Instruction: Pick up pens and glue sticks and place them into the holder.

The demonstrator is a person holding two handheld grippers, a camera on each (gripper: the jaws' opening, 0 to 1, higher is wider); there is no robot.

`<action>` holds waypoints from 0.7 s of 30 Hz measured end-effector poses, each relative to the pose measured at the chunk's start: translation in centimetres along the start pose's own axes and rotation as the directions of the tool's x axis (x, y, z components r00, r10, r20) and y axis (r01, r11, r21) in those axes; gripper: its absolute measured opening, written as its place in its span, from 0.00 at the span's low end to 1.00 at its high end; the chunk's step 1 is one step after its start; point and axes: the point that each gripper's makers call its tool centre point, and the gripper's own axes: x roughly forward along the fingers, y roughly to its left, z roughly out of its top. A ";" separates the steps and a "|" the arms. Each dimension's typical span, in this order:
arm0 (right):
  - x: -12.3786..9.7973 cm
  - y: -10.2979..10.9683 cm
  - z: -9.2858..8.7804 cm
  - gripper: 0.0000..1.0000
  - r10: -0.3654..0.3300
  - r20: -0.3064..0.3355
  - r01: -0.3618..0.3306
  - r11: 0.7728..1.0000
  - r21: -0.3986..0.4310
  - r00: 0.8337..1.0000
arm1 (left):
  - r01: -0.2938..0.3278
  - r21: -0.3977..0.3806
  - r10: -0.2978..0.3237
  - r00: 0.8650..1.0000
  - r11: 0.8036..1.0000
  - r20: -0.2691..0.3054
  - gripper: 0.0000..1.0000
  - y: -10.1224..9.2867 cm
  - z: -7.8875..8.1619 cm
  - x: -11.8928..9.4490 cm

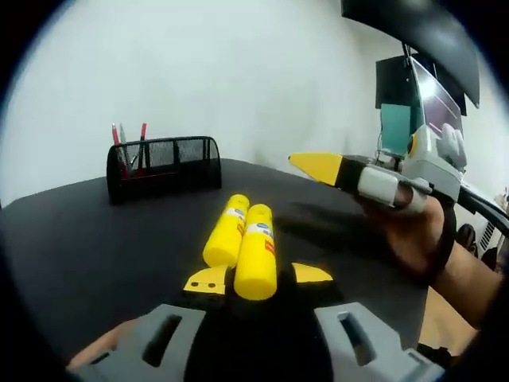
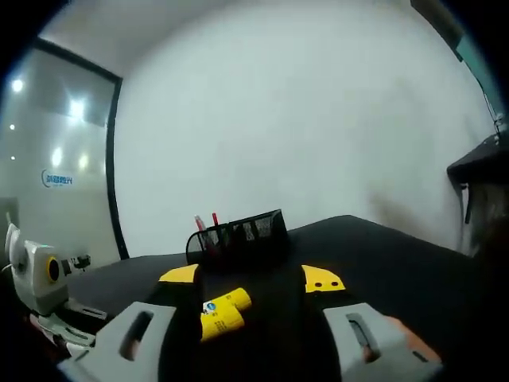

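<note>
While the left gripper [image 1: 256, 277] has its yellow-tipped jaws spread wide, one yellow glue stick [image 1: 256, 253] lies between them with its near end towards the camera; whether the tips touch it I cannot tell. A second glue stick [image 1: 226, 231] lies just beside the first on its left, the two touching along their sides. Both have their long axes running away from the camera towards the black mesh holder [image 1: 163, 165] near the far edge of the table [image 1: 79, 247], which holds red pens [image 1: 143, 135] standing upright.

In the right gripper view, the right gripper [image 2: 250, 278] also stands wide open, holding nothing, with the glue sticks [image 2: 221, 312] lying low between its jaws and the holder [image 2: 236, 232] beyond them. Seen from the left gripper view, this gripper [image 1: 334, 169] hovers above the table's right edge, in a person's hand [image 1: 417, 231].

The table is black, the wall [image 1: 238, 72] behind it plain white, and a glass partition [image 2: 56, 183] shows at the left of the right gripper view.
</note>
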 end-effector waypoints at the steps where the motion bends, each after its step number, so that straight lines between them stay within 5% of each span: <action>1: 0.0 0.0 0.0 0.44 0.000 0.000 0.000 1.000 0.001 1.000 | -0.004 0.002 0.004 1.000 1.000 -0.002 0.20 0.1 0.0 0.0; 9: -0.1 0.1 0.1 0.44 0.005 0.004 -0.005 1.000 0.002 1.000 | -0.025 0.012 0.025 0.999 1.000 0.033 0.18 0.4 0.6 -1.0; 21: -0.1 0.7 0.0 0.44 0.028 0.000 -0.028 0.999 -0.022 1.000 | -0.040 -0.009 0.041 0.984 0.999 0.175 0.16 2.2 5.4 -4.3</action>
